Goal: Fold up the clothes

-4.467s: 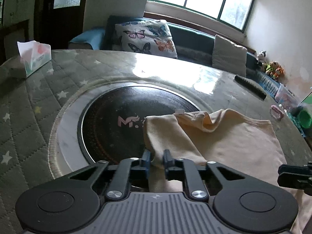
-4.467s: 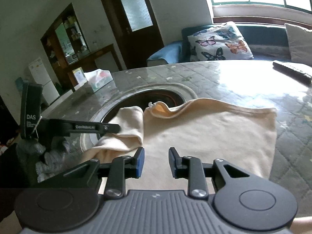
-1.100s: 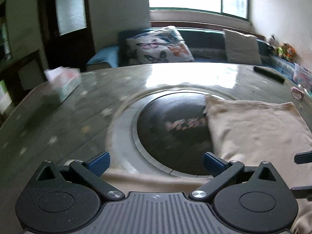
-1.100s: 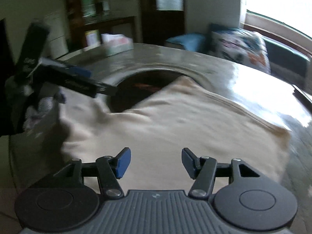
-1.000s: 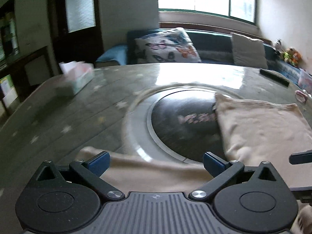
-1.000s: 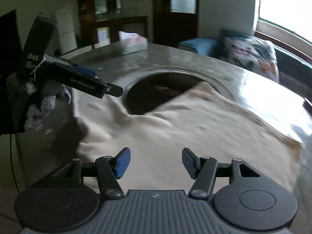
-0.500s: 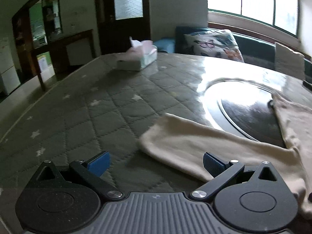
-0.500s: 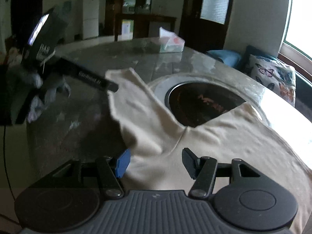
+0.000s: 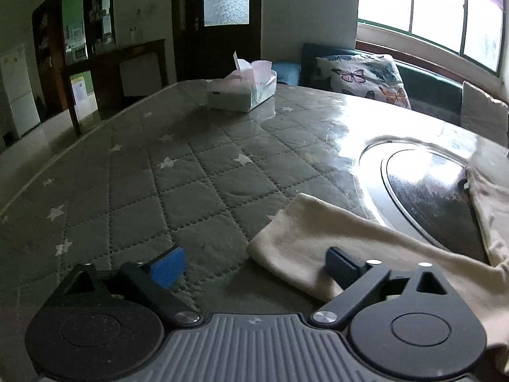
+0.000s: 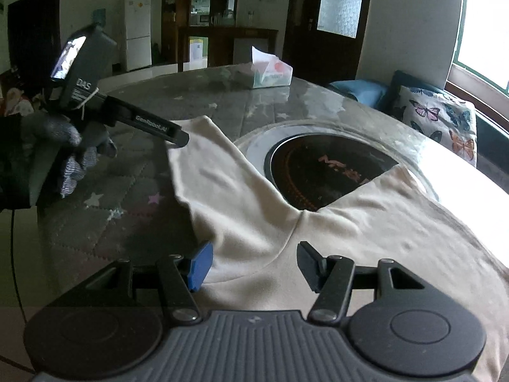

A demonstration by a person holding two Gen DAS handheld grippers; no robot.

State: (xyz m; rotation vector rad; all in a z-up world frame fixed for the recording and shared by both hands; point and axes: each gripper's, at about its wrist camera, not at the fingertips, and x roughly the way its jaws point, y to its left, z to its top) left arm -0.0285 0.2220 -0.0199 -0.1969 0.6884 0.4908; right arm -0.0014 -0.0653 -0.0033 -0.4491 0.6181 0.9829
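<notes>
A cream long-sleeved shirt [image 10: 366, 222] lies flat on the round quilted table [image 9: 191, 175]. One sleeve [image 10: 216, 172] stretches out to the left, its cuff [image 9: 286, 238] lying on the quilt. My left gripper [image 9: 254, 265] is open and empty, low over the table with the cuff between its fingers; it shows from the side in the right wrist view [image 10: 178, 135], just above the cuff. My right gripper [image 10: 254, 264] is open and empty, above the shirt near the armpit.
A dark round glass insert [image 10: 324, 165] sits in the table's middle, partly under the shirt. A tissue box [image 9: 241, 90] stands at the far side. A sofa with a butterfly cushion [image 9: 362, 76] lies beyond the table.
The sleeve was pulled out from its fold and laid flat to the left. My left gripper let go, swung left and dropped low at the cuff. My right gripper moved toward the armpit.
</notes>
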